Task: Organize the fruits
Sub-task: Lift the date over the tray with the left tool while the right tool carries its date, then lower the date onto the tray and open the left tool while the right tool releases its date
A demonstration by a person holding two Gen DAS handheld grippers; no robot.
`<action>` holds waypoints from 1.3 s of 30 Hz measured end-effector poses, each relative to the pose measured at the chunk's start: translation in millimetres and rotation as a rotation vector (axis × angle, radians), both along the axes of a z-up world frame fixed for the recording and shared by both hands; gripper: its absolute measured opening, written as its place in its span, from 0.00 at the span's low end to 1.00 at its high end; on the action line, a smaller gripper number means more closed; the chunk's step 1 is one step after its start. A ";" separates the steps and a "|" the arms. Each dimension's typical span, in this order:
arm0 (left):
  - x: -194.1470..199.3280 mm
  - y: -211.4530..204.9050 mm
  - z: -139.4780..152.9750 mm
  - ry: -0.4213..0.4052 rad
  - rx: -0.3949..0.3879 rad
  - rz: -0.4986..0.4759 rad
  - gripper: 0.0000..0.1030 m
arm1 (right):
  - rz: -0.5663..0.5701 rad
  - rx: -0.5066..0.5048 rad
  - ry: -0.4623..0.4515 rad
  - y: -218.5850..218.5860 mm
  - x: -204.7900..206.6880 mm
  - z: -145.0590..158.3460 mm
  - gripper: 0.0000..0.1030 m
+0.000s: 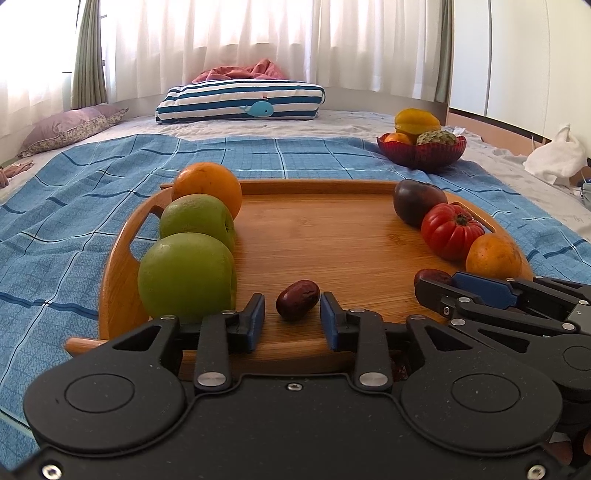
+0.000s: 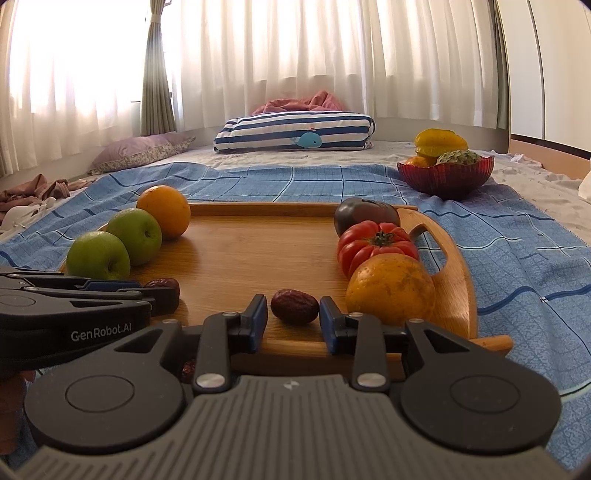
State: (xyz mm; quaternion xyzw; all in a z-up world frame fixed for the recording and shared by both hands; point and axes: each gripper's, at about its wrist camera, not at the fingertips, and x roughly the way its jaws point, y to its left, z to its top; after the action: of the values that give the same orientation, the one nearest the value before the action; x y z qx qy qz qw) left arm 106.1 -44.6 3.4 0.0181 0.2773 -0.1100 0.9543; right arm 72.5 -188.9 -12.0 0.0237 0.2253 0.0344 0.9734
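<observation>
Left wrist: date [image 1: 297,300] between open gripper [image 1: 292,320] fingers.

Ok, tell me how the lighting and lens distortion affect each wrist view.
Left wrist view: the backlit white curtains blow out, and fisheye bends the wooden tray's far rim; the dark red date between the open left gripper stays sharp. Right wrist view: the same glare, strongest at left; the red glass bowl is slightly soft.
</observation>
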 end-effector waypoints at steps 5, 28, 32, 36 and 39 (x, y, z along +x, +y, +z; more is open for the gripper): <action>-4.0 -0.4 1.0 -0.008 0.003 0.000 0.39 | 0.004 0.008 -0.005 -2.2 -0.7 -0.5 0.53; -49.8 11.4 11.8 -0.060 0.010 -0.002 0.54 | -0.005 0.035 -0.098 -5.9 -20.2 3.6 0.72; -57.4 15.3 11.4 -0.043 -0.013 -0.008 0.55 | 0.006 0.041 -0.105 -5.5 -28.4 3.2 0.73; -62.3 21.2 9.0 -0.020 -0.041 -0.004 0.55 | 0.020 0.033 -0.120 -4.5 -34.4 5.7 0.75; -63.3 25.1 6.7 -0.007 -0.051 0.000 0.55 | 0.030 0.032 -0.123 -4.1 -36.0 5.7 0.77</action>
State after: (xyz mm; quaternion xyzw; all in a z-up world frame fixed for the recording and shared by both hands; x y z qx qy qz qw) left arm 42.7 -19.5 10.2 -0.0059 0.2712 -0.1171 0.9553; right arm 36.5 -192.9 -6.3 0.0335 0.1646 0.0538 0.9843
